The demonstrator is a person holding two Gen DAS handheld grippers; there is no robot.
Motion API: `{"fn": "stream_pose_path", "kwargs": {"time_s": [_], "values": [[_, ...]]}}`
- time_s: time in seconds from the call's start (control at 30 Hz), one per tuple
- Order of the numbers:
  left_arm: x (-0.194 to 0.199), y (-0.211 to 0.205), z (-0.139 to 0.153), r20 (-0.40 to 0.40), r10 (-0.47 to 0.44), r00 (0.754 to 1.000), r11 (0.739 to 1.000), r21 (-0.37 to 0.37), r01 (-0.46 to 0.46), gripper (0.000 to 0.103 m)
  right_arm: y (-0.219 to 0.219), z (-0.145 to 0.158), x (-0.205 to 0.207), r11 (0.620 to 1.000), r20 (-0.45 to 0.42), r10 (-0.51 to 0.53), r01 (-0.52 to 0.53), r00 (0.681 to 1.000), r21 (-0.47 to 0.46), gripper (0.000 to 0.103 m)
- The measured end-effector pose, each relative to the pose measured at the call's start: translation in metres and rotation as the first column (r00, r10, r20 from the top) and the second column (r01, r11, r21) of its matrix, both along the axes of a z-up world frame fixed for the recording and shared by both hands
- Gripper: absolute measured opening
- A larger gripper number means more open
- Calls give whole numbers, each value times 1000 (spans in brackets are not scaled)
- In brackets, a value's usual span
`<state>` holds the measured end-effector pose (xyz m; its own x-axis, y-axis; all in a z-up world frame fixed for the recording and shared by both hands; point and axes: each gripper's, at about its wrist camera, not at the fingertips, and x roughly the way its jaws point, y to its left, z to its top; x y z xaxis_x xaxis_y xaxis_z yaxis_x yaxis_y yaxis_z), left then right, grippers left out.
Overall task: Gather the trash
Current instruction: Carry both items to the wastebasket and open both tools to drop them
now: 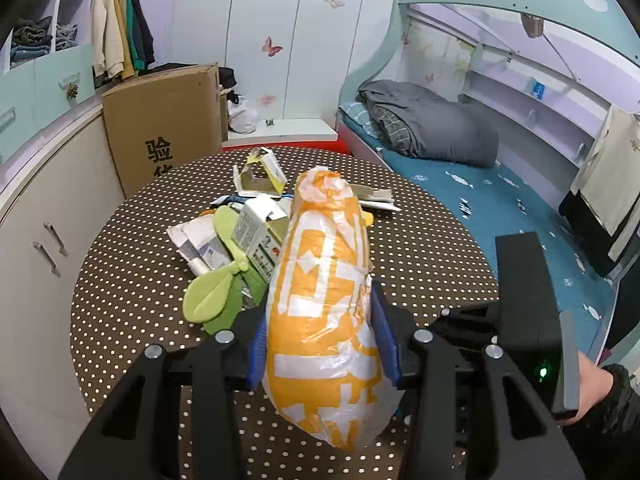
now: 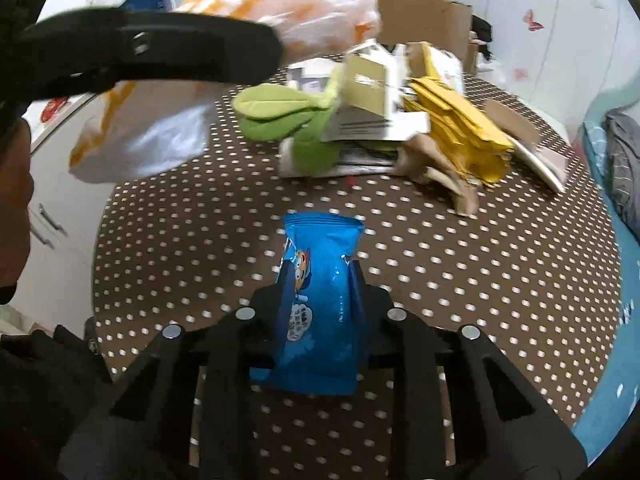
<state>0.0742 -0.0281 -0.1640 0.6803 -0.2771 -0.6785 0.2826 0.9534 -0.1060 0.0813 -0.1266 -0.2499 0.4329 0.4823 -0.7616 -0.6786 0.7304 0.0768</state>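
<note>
Gripping crinkly plastic bag point(image 1: 324, 300), glossy packet point(image 2: 320, 300).

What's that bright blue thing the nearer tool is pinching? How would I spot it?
Find the round polka-dot table. Near its front, apart from the trash pile, the right tool grips a glossy blue snack packet, the only blue item, with a cartoon face.

trash pile point(image 1: 256, 224) lies on the table point(image 1: 120, 280), cardboard box point(image 1: 160, 120) behind.

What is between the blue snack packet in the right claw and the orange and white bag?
Nothing visible. The blue snack packet is over bare polka-dot table; the orange and white bag hangs up-left, its opening unseen.
</note>
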Motion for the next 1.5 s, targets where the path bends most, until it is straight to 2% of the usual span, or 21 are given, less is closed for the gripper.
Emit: {"fn": "stream_pose_path", "kwargs": {"time_s": [0.07,0.17,0.47,0.6,0.83,0.97,1.07,1.17,1.27,1.33,1.43,1.47,1.5], "values": [[1,3,2,2,5,1000,1000,-3,-5,44,-1,2,-3,1000,7,5,-5,1000,0,24],[2,1,5,11,4,1000,1000,1,-4,44,-17,9,-5,998,-4,-17,17,1000,54,18],[23,-39,10,13,-59,998,998,-17,59,44,-99,29,8,971,-12,-188,187,982,150,16],[33,-67,14,27,-109,994,994,-19,110,44,-148,46,15,933,-1,-292,285,956,218,15],[59,-118,18,22,-171,985,983,-58,172,44,-214,63,29,883,32,-425,406,905,235,15],[77,-155,20,11,-219,976,973,-79,219,44,-260,71,33,815,49,-544,514,838,269,15],[92,-186,17,-7,-256,967,963,-90,255,44,-302,61,45,746,18,-636,608,772,272,15],[108,-217,10,-32,-288,957,954,-94,283,44,-340,23,64,677,-72,-702,695,708,242,15],[120,-251,-3,-67,-315,947,948,-70,311,44,-369,-38,87,611,-194,-746,770,638,182,15],[125,-274,-16,-96,-341,935,940,-49,338,44,-381,-67,96,591,-250,-751,791,611,158,15],[133,-306,-37,-146,-372,917,927,-16,374,44,-398,-113,112,540,-339,-763,831,550,133,18],[135,-315,-43,-160,-378,912,924,-7,382,44,-401,-126,116,523,-374,-760,842,532,133,24],[137,-322,-50,-173,-383,907,921,1,389,44,-406,-143,119,502,-420,-752,854,508,136,36]]}}
